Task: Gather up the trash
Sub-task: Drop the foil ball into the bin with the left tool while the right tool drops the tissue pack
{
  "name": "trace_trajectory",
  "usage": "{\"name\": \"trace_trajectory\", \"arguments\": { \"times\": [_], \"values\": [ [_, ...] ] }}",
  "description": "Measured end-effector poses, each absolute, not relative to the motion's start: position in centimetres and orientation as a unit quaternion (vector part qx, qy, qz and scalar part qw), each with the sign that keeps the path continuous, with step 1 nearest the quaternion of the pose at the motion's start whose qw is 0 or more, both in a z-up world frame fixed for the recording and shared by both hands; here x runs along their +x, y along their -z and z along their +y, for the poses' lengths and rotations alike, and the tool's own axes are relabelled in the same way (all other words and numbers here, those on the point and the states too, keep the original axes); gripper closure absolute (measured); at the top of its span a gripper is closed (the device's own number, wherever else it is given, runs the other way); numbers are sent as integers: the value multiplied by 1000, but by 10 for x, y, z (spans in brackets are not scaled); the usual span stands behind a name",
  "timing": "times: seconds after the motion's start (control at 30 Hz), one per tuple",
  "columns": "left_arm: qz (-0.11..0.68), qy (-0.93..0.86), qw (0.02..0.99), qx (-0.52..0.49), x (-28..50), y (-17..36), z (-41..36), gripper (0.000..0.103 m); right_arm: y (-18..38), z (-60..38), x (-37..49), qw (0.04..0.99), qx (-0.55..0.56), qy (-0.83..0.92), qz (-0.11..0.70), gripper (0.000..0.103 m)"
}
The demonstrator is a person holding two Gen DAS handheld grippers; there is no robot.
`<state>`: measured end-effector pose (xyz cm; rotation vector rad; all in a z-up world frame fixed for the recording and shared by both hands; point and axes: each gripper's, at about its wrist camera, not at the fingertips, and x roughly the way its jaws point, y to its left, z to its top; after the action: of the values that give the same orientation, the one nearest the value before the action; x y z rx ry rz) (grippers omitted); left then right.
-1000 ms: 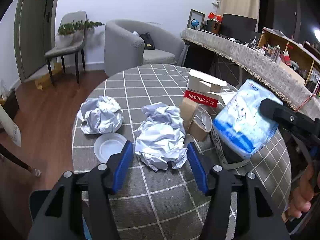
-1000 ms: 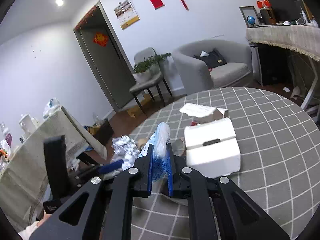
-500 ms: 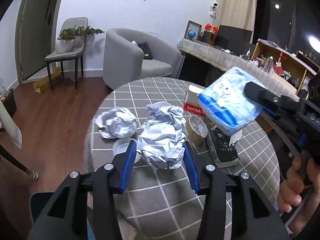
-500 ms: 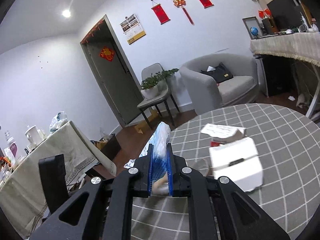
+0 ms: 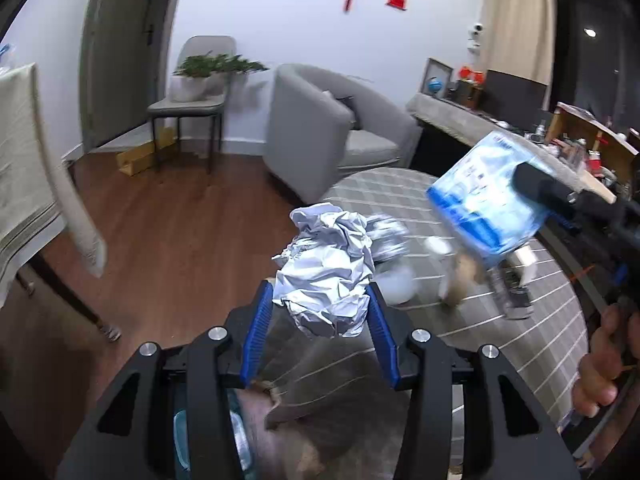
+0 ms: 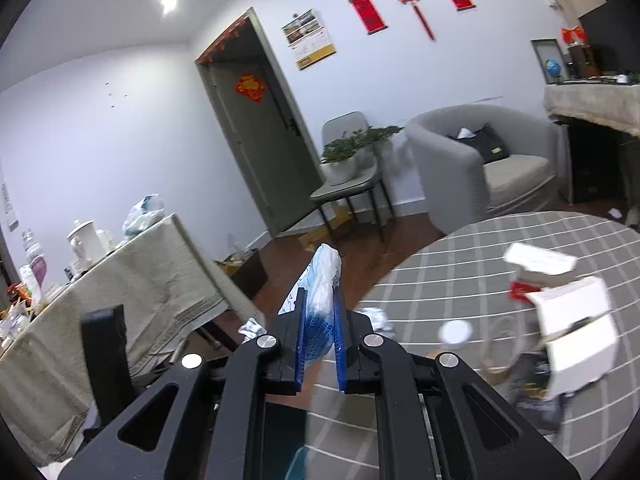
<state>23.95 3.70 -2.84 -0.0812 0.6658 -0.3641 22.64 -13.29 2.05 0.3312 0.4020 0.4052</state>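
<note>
Your left gripper [image 5: 320, 312] clamps the crumpled paper ball [image 5: 326, 276], lifted off the round table [image 5: 540, 332]; your right gripper [image 6: 320, 340] pinches the blue tissue pack [image 6: 320, 296] fully. Keep both squeezes firm while carrying away.

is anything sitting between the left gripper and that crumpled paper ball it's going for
Nothing visible is. The crumpled paper ball already sits between the left gripper pads, which press on it from both sides, lifted clear of the checked table.
</note>
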Motion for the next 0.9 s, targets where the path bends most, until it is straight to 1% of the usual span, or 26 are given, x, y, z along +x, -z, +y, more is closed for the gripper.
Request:
{"name": "trace_trajectory", "arguments": {
  "times": [0.23, 0.53, 0.8, 0.9],
  "values": [
    [372, 122, 920, -25, 242, 59, 87, 53, -16, -82, 234, 938, 140, -231, 217, 91],
    [450, 73, 890, -23, 244, 113, 152, 53, 10, -11, 252, 919, 97, -259, 280, 91],
    [528, 47, 847, -48, 243, 172, 195, 53, 40, 39, 265, 895, 73, -274, 344, 91],
    [557, 42, 827, -59, 242, 190, 205, 50, 50, 51, 268, 887, 60, -275, 366, 91]
  ]
}}
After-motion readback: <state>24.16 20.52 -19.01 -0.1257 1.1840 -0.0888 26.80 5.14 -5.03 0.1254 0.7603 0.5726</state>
